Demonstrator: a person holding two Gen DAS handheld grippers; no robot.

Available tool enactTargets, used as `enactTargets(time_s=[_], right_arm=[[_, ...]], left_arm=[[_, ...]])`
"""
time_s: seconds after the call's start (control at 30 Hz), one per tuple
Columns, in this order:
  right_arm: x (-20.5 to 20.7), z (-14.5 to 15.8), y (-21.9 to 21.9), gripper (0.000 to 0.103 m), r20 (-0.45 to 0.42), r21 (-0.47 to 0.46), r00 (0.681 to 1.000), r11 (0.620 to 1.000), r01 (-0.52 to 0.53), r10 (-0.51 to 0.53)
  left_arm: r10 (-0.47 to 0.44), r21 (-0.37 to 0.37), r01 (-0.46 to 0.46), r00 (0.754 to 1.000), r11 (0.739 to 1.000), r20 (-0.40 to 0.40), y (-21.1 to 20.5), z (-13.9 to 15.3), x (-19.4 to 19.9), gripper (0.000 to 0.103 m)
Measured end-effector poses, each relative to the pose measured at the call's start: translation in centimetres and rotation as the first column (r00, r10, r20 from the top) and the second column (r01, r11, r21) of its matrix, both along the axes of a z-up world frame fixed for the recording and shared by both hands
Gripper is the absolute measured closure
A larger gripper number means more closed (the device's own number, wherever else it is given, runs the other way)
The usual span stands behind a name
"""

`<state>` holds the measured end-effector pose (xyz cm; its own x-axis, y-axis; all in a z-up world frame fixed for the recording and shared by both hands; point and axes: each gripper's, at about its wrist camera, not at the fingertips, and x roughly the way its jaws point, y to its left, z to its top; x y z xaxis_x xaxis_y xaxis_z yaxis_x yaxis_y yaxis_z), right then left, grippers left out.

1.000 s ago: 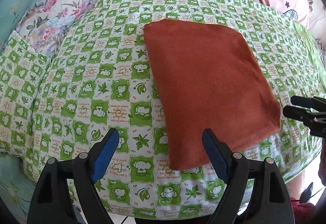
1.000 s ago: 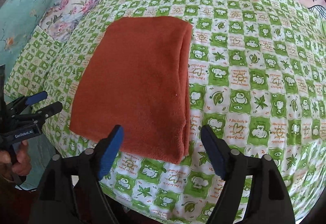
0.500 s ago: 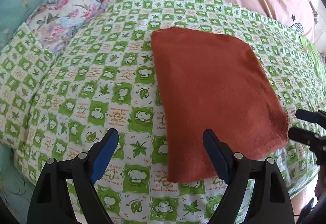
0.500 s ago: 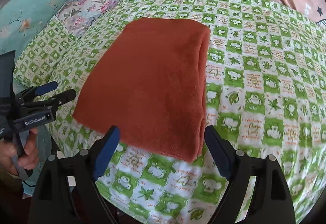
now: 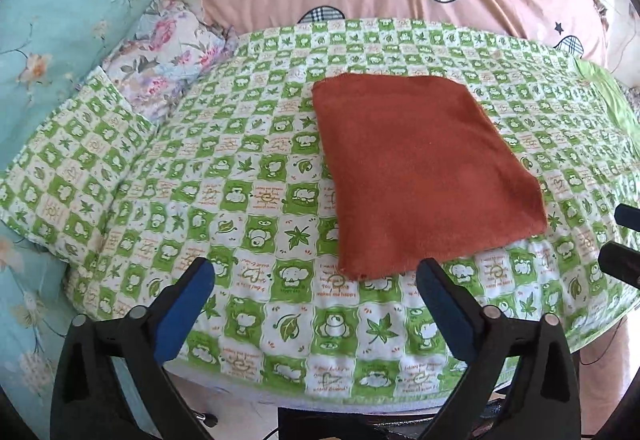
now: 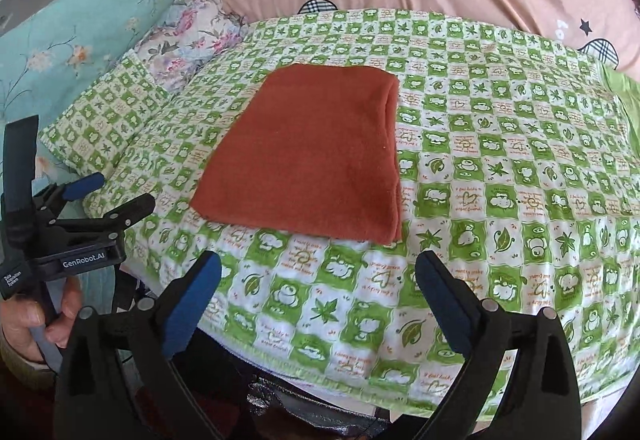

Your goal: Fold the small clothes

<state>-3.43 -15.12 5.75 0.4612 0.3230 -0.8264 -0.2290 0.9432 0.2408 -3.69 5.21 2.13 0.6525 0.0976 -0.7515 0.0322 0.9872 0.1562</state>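
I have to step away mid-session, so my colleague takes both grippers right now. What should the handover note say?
Left gripper: open, empty, held short of the cloth's near edge.
Right gripper: open, empty, also short of the cloth.
Orange cloth: lies flat on the green checked cover, already folded; the layered edge shows along its right side in the right wrist view. Neither gripper touches it.
Done: at least one fold, and the cloth is released.
Left: judge whether it needs another fold; if so, likely grip the near corners and bring them to the far edge. No other clothes are in view.

Matt fuzzy terry cloth (image 5: 424,175), smooth cotton sheet (image 5: 224,175)
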Motion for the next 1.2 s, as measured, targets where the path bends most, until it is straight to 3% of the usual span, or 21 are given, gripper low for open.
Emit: enactTargets(time_s=[0.37, 0.67, 1.2], right_arm=[[0.9, -0.4, 0.6, 0.005, -0.009, -0.001, 0.999, 0.999, -0.034, 0.034], [4.5, -1.5, -0.2, 0.004, -0.021, 0.007, 0.999, 1.0, -0.03, 0.03], [8.3, -4.5, 1.1, 0.001, -0.053, 0.005, 0.997, 0.999, -0.051, 0.051]], left_arm=[[-0.006, 0.012, 0.006, 0.999, 1.0, 0.033, -0.5, 1.3, -1.9, 0.001], [-0.024, 0.007, 0.024, 0.999, 1.0, 0.041, -1.4, 1.4, 0.7, 0.001], [-0.008, 0.0, 0.008, 1.0, 1.0, -0.002, -1.2, -1.5, 5.4, 0.001]])
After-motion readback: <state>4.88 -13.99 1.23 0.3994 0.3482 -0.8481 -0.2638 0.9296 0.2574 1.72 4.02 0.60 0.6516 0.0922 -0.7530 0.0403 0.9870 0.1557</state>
